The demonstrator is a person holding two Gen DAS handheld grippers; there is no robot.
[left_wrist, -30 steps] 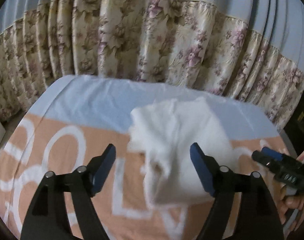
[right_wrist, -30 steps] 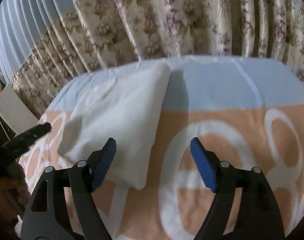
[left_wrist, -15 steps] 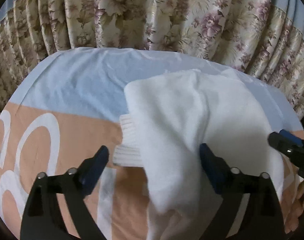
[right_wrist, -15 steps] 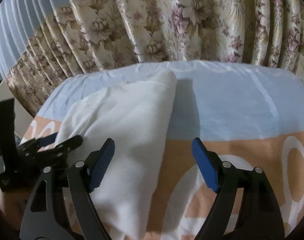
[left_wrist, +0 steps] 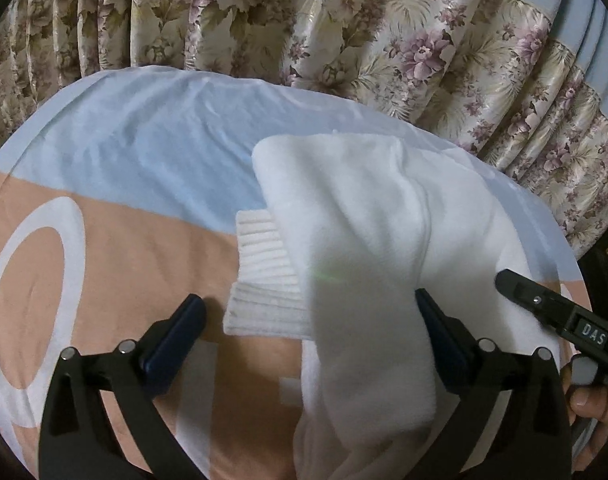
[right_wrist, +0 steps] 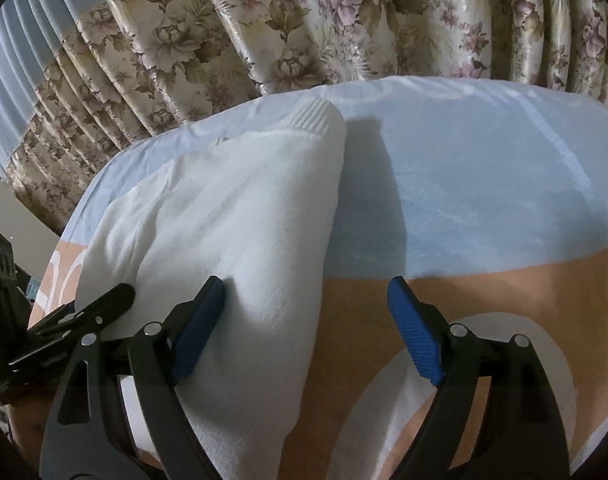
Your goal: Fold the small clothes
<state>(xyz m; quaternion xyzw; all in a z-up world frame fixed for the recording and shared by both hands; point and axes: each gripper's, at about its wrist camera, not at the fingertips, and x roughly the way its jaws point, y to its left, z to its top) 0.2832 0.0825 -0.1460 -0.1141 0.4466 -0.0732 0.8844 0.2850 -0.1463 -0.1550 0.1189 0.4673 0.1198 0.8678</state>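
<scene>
since both claws gape wide and grip nothing, the left gripper (left_wrist: 309, 328) and right gripper (right_wrist: 305, 332) straddle the folded white fleece garment (left_wrist: 367, 248) on the peach-and-blue bedsheet (left_wrist: 116, 168), seemingly poised to pinch its near edge.

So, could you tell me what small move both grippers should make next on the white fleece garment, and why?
Probably lower and close both: the left gripper and right gripper stand open over the white fleece garment, each straddling a near edge, gripping nothing, with its ribbed cuff sticking out.
</scene>
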